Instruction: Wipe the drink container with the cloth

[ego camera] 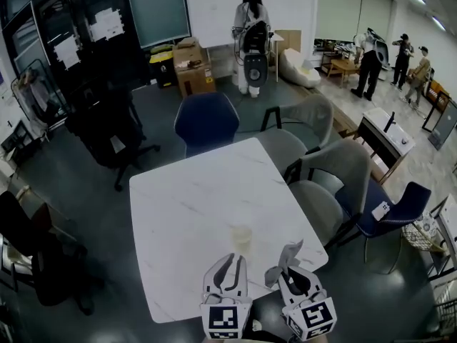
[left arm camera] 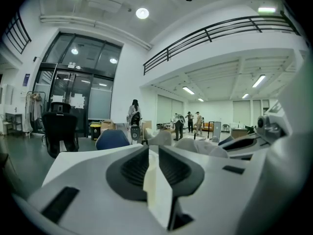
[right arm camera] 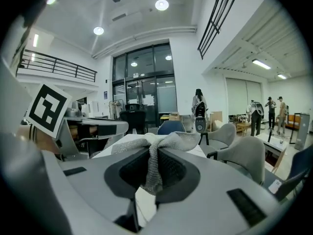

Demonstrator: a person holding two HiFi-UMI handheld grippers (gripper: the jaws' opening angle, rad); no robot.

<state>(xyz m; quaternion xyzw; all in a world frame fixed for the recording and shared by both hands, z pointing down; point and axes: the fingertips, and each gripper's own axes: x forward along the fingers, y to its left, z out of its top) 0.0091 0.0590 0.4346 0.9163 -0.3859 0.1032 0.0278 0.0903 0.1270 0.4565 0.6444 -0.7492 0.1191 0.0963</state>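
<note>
My left tongs [left arm camera: 152, 150] pinch the thin wall of the cup [ego camera: 241, 236] at the near edge of the table [ego camera: 178, 213]. My right tongs [right arm camera: 154, 153] clamp the cloth [right arm camera: 178, 140] just beside it.

Office hall: marble table [ego camera: 178, 206], chairs [ego camera: 206, 120], mezzanine railing [left arm camera: 215, 31].

the table [ego camera: 178, 213] has a smooth white top with faint marble-like veins and a soft sheen. the drink container [ego camera: 241, 236] looks like thin, pale, see-through plastic. the cloth [right arm camera: 152, 168] is a coarse, open grey knit, rough and matt. the left gripper [left arm camera: 149, 150] and right gripper [right arm camera: 154, 150] have smooth matt light plastic shells, with dark ribbed pads [left arm camera: 131, 168] that look rubbery. the grey chairs [ego camera: 318, 120] seem covered in matt fabric. a box [ego camera: 191, 66] looks like plain brown cardboard.
</note>
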